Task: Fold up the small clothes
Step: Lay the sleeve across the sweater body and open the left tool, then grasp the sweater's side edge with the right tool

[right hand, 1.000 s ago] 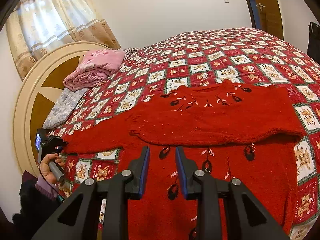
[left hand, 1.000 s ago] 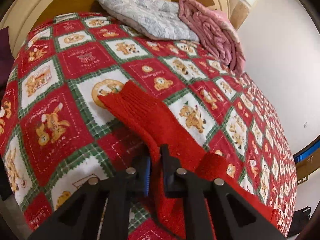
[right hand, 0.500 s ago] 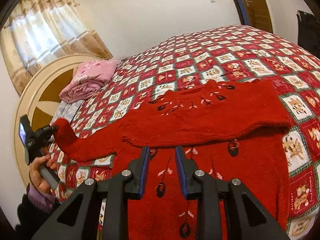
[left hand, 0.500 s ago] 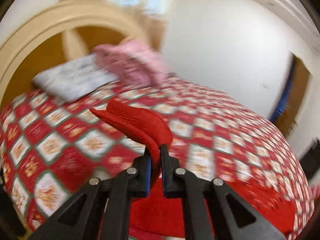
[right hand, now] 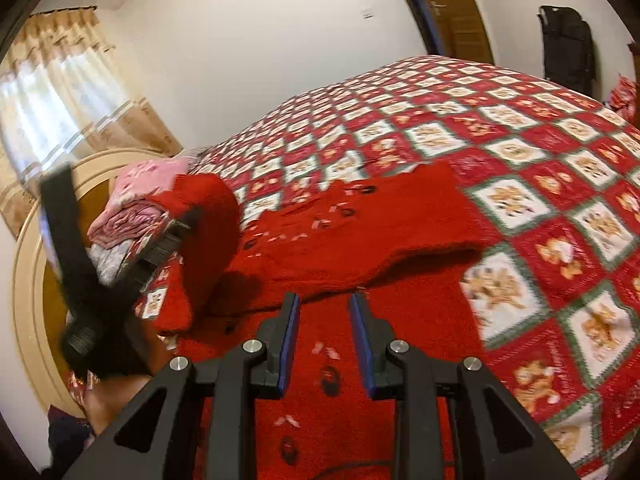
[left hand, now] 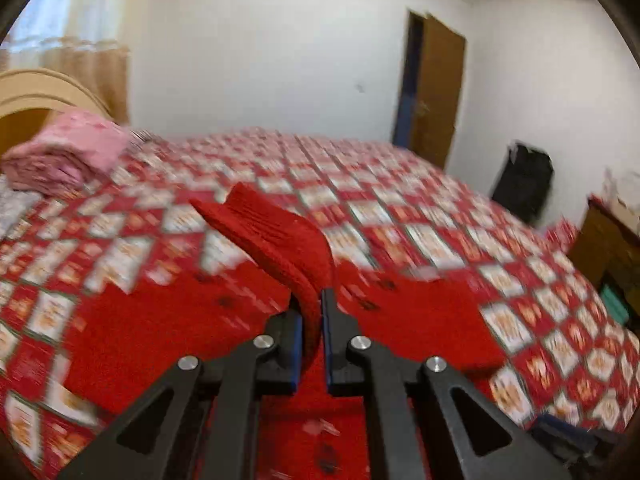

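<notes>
A red knit sweater (right hand: 360, 232) with small dark motifs lies spread on the patterned bedspread (right hand: 520, 152), one sleeve folded across its chest. My left gripper (left hand: 311, 312) is shut on the other red sleeve (left hand: 276, 236) and holds it lifted above the sweater body (left hand: 160, 320). In the right wrist view the left gripper (right hand: 182, 224) shows at the left with the sleeve (right hand: 208, 232) hanging from it. My right gripper (right hand: 323, 312) is open and empty, just above the sweater's lower part.
A folded pink blanket (left hand: 64, 156) and a grey pillow (right hand: 108, 258) lie by the cream headboard (right hand: 28, 280). A brown door (left hand: 436, 92) and a black bag (left hand: 520, 180) stand beyond the bed. A wooden cabinet (left hand: 608, 240) is at the right.
My left gripper has lifted the sleeve off the bedspread and swung it right, over the sweater body. The right gripper stayed open and shifted slightly.
</notes>
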Available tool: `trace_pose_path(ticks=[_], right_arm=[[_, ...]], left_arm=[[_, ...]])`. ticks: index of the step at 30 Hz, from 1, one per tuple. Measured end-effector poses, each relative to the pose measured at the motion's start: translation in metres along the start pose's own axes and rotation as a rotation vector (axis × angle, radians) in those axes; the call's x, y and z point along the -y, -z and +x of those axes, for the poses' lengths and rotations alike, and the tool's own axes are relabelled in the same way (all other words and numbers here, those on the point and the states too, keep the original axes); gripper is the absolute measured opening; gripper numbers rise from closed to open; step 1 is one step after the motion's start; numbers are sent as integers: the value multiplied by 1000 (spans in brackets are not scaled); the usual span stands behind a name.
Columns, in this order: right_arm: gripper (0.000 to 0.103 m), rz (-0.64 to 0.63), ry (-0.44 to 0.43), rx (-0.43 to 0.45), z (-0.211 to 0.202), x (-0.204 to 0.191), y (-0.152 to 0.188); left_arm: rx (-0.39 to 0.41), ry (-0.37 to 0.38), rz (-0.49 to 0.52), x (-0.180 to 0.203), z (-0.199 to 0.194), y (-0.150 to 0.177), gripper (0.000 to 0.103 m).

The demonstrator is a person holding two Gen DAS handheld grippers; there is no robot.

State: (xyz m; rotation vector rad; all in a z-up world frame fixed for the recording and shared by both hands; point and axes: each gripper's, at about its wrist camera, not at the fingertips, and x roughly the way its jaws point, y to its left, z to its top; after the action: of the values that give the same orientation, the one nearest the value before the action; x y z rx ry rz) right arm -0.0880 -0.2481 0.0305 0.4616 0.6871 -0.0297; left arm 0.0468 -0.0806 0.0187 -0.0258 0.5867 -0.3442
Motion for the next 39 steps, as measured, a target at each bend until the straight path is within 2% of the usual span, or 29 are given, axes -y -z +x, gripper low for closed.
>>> trace_pose_path(ticks=[4, 6, 8, 10, 11, 12, 13, 14, 15, 18, 19, 20, 22, 24, 25, 27, 29, 31, 32, 34, 37, 39], right_arm=[[28, 30, 21, -2, -2, 19, 2], [28, 43, 24, -5, -1, 25, 3], [28, 59, 24, -9, 0, 30, 3], [28, 79, 0, -23, 4, 35, 2], [28, 85, -10, -27, 4, 35, 1], [36, 93, -23, -33, 6, 37, -1], [51, 100, -34, -35, 7, 38, -4], [59, 111, -55, -32, 8, 39, -7], [68, 123, -88, -30, 10, 39, -12], [68, 108, -125, -32, 19, 33, -30], [68, 59, -121, -26, 27, 26, -38], [68, 7, -102, -40, 36, 19, -41], [68, -82, -5, -106, 61, 9, -40], [66, -89, 40, -147, 78, 8, -32], [62, -76, 51, -174, 87, 10, -26], [60, -45, 46, -207, 100, 14, -15], [60, -48, 65, -228, 114, 14, -6], [57, -85, 123, -230, 124, 8, 0], [51, -113, 144, -218, 125, 4, 0], [13, -155, 112, -239, 130, -4, -1], [9, -221, 108, -246, 127, -13, -4], [9, -301, 123, -195, 114, -26, -12]], left_arm=[[-180, 44, 25, 18, 30, 29, 12], [-242, 48, 50, 17, 34, 37, 23], [-260, 30, 68, 11, 20, 42, 64], [-239, 29, 69, 2, 2, 44, 76], [-222, 52, 64, -8, -12, 44, 79], [-213, 73, 64, -16, -25, 45, 81], [-209, 71, 68, -26, -38, 46, 87], [-199, 47, 68, -36, -49, 46, 91], [-185, 28, 63, -43, -52, 48, 91], [-146, -71, 22, -75, -69, 49, 91], [-142, -115, -4, -89, -74, 50, 91], [-143, -134, -20, -97, -75, 50, 91], [-146, -177, -73, -121, -79, 53, 91], [-141, -214, -113, -139, -82, 56, 91], [-134, -229, -128, -146, -85, 57, 91], [-118, -260, -154, -160, -91, 59, 91], [-119, -289, -169, -173, -94, 61, 91], [-124, -330, -193, -187, -96, 63, 91], [-119, -339, -206, -192, -98, 63, 91], [-110, -341, -229, -200, -103, 65, 91], [-110, -341, -248, -205, -104, 67, 91], [-111, -340, -252, -206, -103, 67, 91]])
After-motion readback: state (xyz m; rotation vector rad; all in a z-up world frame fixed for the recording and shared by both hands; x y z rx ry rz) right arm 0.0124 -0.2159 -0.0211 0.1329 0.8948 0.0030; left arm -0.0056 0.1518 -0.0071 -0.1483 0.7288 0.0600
